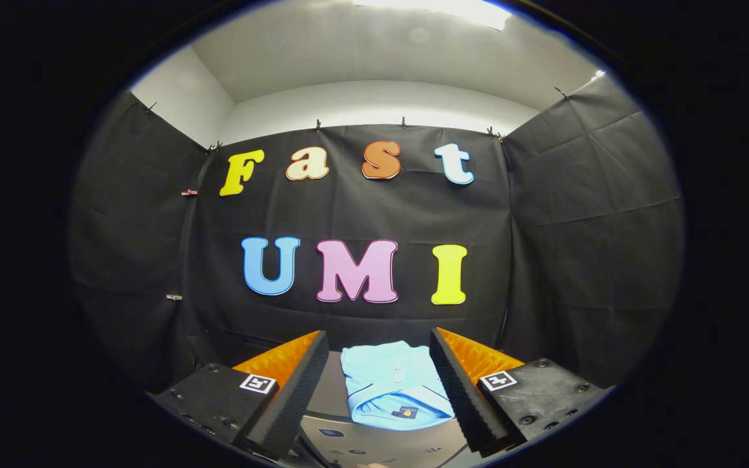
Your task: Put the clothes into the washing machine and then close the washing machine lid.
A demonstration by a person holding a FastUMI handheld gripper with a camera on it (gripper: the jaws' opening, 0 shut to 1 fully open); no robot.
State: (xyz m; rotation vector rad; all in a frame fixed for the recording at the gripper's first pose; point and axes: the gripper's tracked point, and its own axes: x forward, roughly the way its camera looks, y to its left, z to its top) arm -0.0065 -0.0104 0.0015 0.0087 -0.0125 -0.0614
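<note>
Gripper view looks level across the booth, and my gripper (378,390) hangs released, its two fingers spread wide with nothing pressed between them. Open room runs ahead of the fingers up to the black cloth wall (361,214), which hangs in soft creases and closes the space on three sides; above it sit a pale wall strip and ceiling.

My fingers are wedge-shaped, with finely ribbed inner pads (459,390) facing each other across the gap.

A shirt (391,383), light blue, folded flat into a rough rectangle, lies in that gap, just ahead of and below the fingertips, touching neither pad. Its collar end points toward me, with small buttons up the placket and a dark patch near the near edge. It rests on a smooth grey top (330,390), whose near edge steps down to a paler panel (381,445) with small dark marks under my fingers.
</note>
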